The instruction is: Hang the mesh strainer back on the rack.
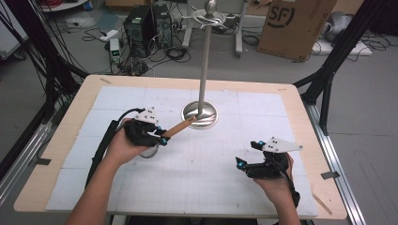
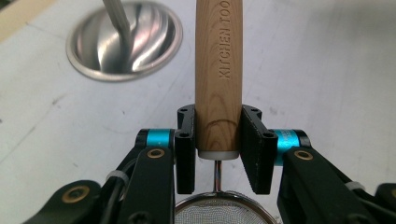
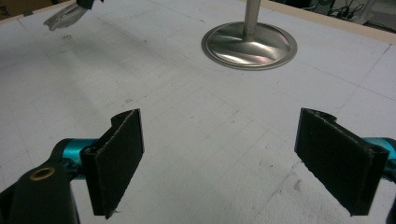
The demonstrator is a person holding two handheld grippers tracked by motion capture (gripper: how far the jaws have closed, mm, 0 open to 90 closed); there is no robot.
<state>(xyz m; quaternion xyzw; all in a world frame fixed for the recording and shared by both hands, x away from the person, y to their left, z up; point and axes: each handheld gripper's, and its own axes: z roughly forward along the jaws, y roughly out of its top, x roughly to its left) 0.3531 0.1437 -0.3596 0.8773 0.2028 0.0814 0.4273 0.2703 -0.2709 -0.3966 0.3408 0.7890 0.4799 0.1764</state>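
White matting covers one table (image 1: pixel 291 101) bearing one metal stand (image 1: pixel 200 114). One strainer's wooden handle (image 2: pixel 218 79) is pinched by the left tool (image 2: pixel 218 149), pointing toward the stand's base. Jaws spread, the right tool (image 3: pixel 233 158) hovers with nothing between them.

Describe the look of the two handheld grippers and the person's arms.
Both the left claw and the right claw are black with cyan joints, brass-coloured pivots and flat black pads. Each carries a pale grey three-cornered plate on top. A black cable trails along each forearm. The forearms are bare, with no sleeves.
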